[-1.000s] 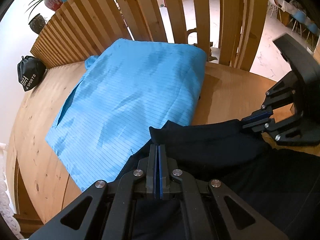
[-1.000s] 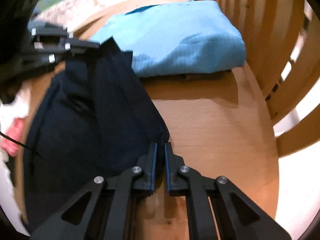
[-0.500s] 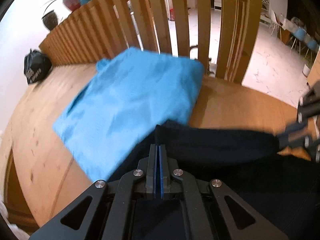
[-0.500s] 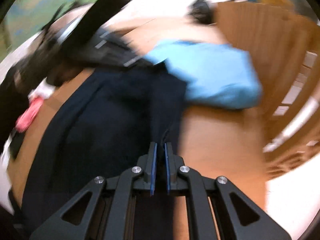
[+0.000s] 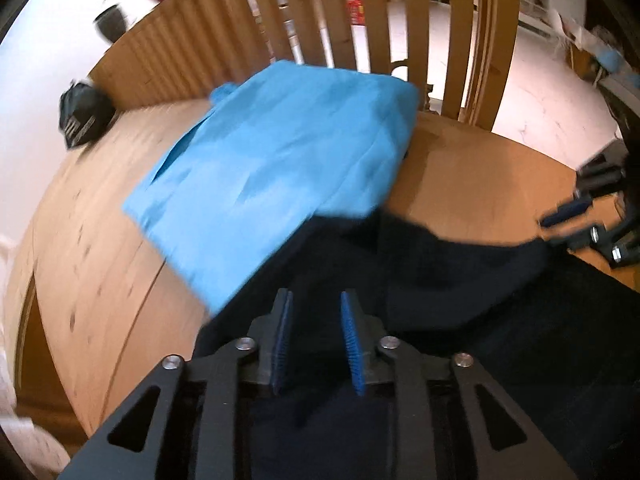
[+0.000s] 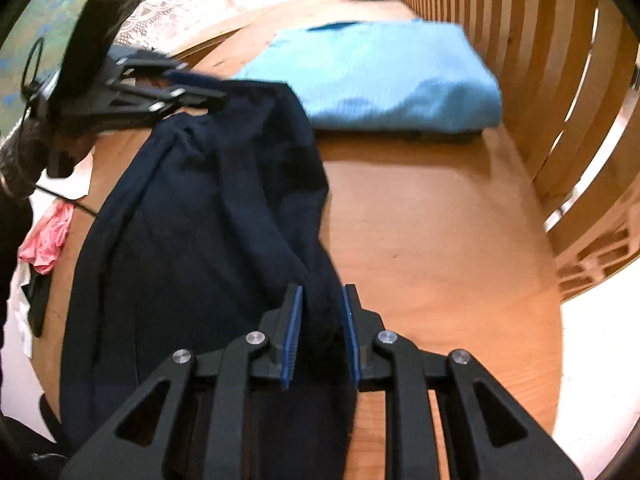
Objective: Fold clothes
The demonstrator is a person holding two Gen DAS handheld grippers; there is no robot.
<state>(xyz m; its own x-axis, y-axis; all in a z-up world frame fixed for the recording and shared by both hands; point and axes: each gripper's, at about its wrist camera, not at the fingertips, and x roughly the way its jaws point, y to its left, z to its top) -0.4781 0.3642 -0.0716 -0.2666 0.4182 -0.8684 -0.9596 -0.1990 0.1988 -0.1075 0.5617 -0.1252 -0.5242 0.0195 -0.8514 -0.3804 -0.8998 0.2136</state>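
Dark navy cloth (image 5: 460, 288) lies spread across the near part of the wooden table (image 5: 100, 240), and one edge of it overlaps the near corner of the folded light-blue garment (image 5: 280, 168). That blue garment sits at the far side of the table, close against the wooden slat railing (image 5: 304, 12), with another dark layer showing under its front edge in your right wrist view.

Your left gripper (image 5: 316, 340) has its blue-padded fingers apart, with the navy cloth lying in the gap and beneath them; the pads are not pressing on it. In the right wrist view the same gripper (image 6: 192, 88) hovers at the far left corner of the navy cloth (image 6: 200, 240), beside the blue garment (image 6: 380, 76).

Your right gripper (image 6: 320, 332) is also spread, and a rolled ridge of the navy cloth runs between its pads; whether the pads touch the ridge you cannot tell from here. It sits at the right edge of the cloth, with bare table (image 6: 440, 240) to its right.

A small black pouch (image 5: 82, 114) with white lettering rests at the far left corner of the table, by the railing.
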